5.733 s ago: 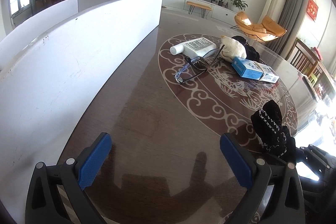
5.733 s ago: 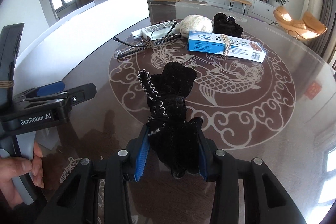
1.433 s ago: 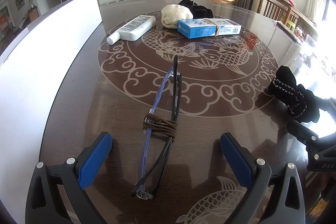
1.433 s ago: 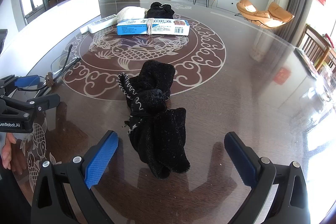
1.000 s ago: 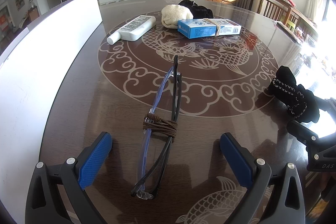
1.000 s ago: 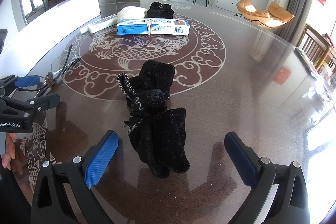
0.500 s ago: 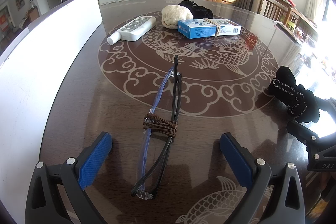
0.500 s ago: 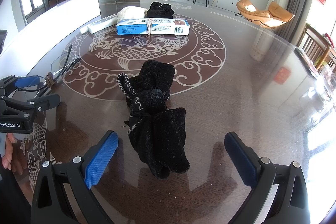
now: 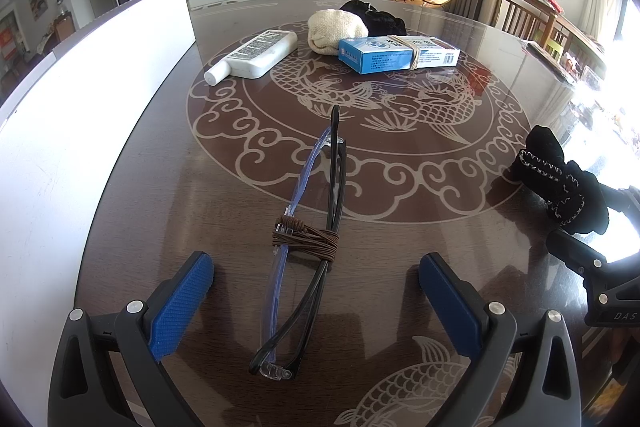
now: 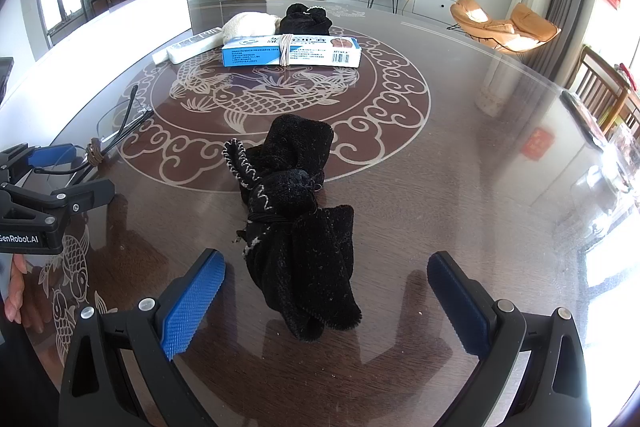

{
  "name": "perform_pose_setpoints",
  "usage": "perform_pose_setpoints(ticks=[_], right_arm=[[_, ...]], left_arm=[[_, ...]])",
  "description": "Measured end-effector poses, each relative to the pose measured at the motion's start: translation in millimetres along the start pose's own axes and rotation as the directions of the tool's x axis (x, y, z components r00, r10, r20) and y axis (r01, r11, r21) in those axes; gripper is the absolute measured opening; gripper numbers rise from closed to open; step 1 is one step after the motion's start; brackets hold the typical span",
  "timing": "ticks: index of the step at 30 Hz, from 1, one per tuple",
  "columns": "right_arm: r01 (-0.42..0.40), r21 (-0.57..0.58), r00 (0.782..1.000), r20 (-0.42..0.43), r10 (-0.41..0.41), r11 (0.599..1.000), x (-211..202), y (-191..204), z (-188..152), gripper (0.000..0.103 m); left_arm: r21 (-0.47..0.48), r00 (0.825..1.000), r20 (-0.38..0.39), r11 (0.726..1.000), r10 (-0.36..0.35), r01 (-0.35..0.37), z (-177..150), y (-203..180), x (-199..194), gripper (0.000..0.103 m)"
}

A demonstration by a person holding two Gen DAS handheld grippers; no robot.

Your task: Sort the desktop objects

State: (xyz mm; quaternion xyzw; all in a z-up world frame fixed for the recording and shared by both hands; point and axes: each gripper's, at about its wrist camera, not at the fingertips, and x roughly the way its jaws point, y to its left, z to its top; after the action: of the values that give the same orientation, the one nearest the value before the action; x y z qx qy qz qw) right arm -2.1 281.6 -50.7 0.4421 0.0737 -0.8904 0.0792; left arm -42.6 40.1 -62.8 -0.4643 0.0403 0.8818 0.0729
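The bundled glasses (image 9: 308,239) lie on the table (image 9: 400,235) between the left gripper's (image 9: 316,291) wide-spread blue pads, touching neither. The black socks (image 10: 298,219) lie likewise inside the right gripper (image 10: 326,291) — jaws fully apart, holding nothing.

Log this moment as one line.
left gripper: open, straddling cord-bound black and blue glasses | right gripper: open, straddling black knitted socks bundle | both resting on table

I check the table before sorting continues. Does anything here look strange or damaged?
Nothing looks damaged or spilled. The glasses, two pairs, are tied together with brown cord, and the blue box carries a rubber band. Both look deliberate.
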Motion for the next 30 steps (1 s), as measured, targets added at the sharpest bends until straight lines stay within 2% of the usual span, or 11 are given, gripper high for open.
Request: perform_pose_setpoints(ticks=[14, 16, 18, 19, 20, 21, 25, 28, 30], right_arm=[[0.000, 0.000, 1.000, 0.000, 0.000, 1.000, 0.5, 0.0, 0.1, 0.102], [0.000, 0.000, 1.000, 0.000, 0.000, 1.000, 0.7, 0.0, 0.2, 0.102], [-0.001, 0.003, 1.000, -0.001, 0.001, 1.000, 1.0, -0.1, 0.2, 0.102], [-0.003, 0.007, 1.000, -0.003, 0.003, 1.000, 1.4, -0.8, 0.1, 0.102], [-0.005, 0.011, 1.000, -0.005, 0.005, 1.000, 2.2, -1.1, 0.1, 0.102], [-0.007, 0.014, 1.000, -0.007, 0.007, 1.000, 2.6, -1.6, 0.0, 0.102], [-0.045, 0.036, 0.999, -0.028, 0.046, 0.998, 6.2, -7.2, 1.6, 0.103], [-0.055, 0.016, 0.995, -0.078, 0.056, 0.998, 6.9, -8.6, 11.2, 0.103], [-0.088, -0.002, 0.994, -0.064, 0.087, 0.996, 0.1, -7.6, 21.5, 0.103]], left_arm=[[0.006, 1.000, 0.002, 1.000, -0.007, 0.007, 0.3, -0.1, -0.6, 0.103], [0.014, 0.999, 0.029, 1.000, -0.014, 0.014, 0.8, -1.1, -4.1, 0.087], [0.014, 0.998, 0.053, 1.000, -0.018, 0.017, 0.4, -0.7, -8.1, 0.061], [0.013, 0.998, 0.061, 1.000, -0.020, 0.019, 0.3, 0.0, -9.3, 0.053], [0.009, 0.997, 0.068, 1.000, -0.021, 0.020, 0.1, 1.1, -10.8, 0.036], [0.004, 0.997, 0.069, 0.999, -0.033, 0.032, 0.4, 3.2, -11.6, 0.028], [-0.100, 0.983, 0.085, 0.980, -0.162, 0.170, -0.7, 22.7, -15.8, 0.027], [-0.144, 0.968, 0.140, 0.963, -0.208, 0.227, -0.9, 32.5, -25.9, 0.027], [-0.160, 0.960, 0.161, 0.954, -0.228, 0.253, -1.2, 35.1, -29.4, 0.027]])
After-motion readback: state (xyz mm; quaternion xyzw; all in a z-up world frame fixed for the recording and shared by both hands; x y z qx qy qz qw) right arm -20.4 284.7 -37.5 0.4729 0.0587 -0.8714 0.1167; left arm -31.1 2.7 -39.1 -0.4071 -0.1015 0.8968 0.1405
